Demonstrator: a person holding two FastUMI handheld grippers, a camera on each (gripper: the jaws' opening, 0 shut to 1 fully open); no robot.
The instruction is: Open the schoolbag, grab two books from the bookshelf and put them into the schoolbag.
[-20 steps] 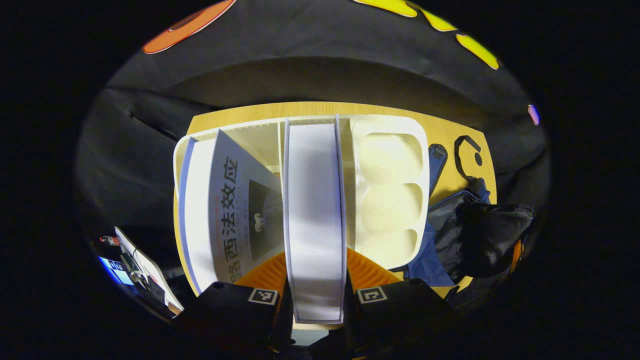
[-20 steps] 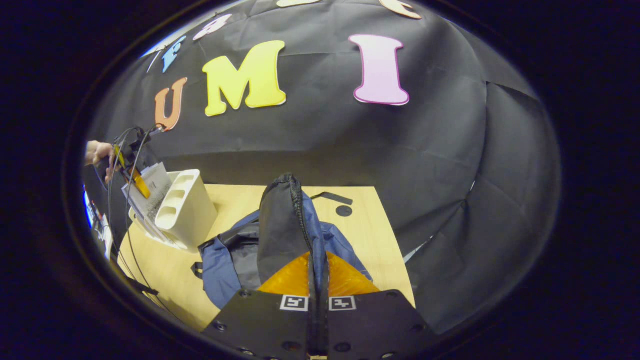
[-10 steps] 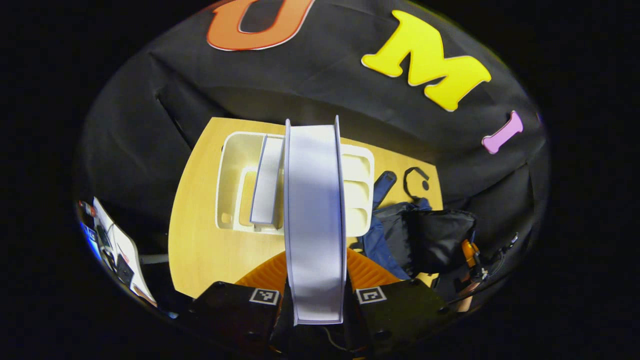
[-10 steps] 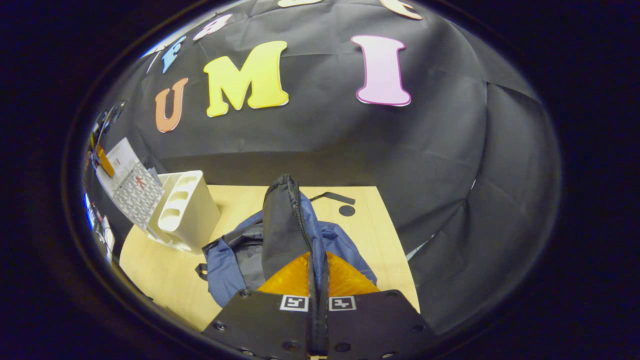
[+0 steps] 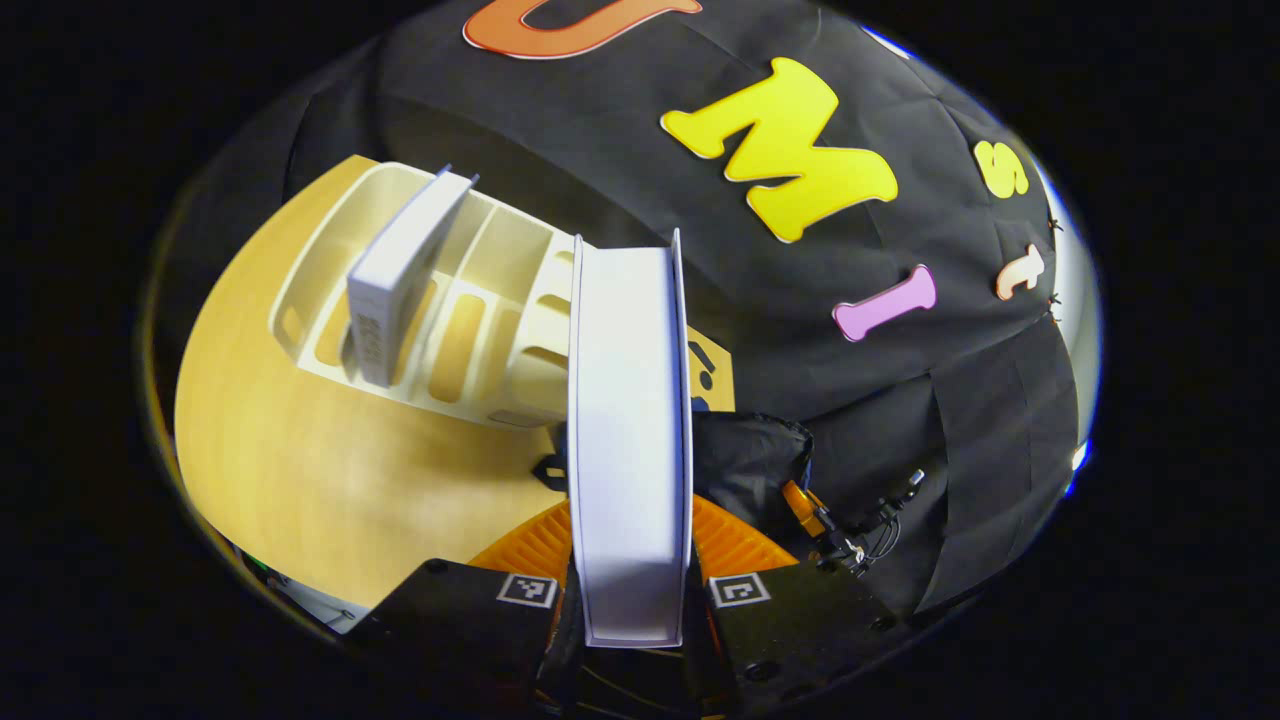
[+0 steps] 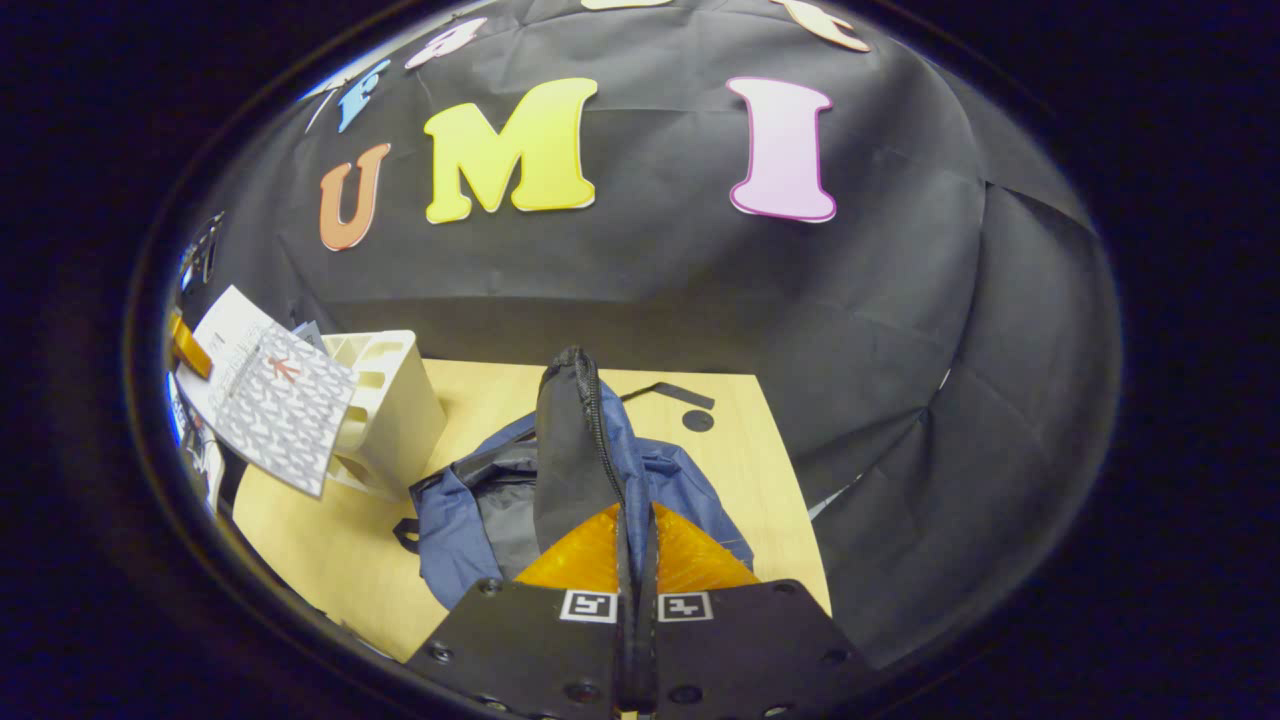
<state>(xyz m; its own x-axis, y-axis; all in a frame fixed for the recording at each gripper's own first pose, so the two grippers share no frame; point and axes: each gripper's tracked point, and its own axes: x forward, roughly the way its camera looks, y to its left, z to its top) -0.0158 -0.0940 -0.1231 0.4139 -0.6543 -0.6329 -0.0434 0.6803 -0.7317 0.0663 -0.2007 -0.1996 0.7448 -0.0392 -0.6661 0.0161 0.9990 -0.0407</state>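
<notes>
Up and away we swing since half a second ago; the cream plastic bookshelf [image 5: 440, 310] has slid off to our upper left as we carry the thick white-edged book [image 5: 628, 440] towards the bag. Our left gripper [image 5: 628, 600] is spread just as wide as the book's thickness, both fingers pressed on its covers, so we have it firmly; in the right gripper view the same book [image 6: 270, 405], with its grey patterned cover, hangs in the air just in front of the shelf [image 6: 390, 410]. Our right gripper [image 6: 636, 560] is pinched tight on the black zippered flap [image 6: 570, 450] of the blue and black fabric schoolbag [image 6: 460, 520], holding it upright so the mouth gapes. So, as we judge it: bag open, first book lifted clear but not yet in; a second white book [image 5: 395, 280] leans in the shelf, waiting its turn. Around us lies the light wooden table [image 5: 300, 480]; a black strap [image 6: 665, 392] rests behind the bag; nothing blocks the path except the raised flap itself, which we must clear.
</notes>
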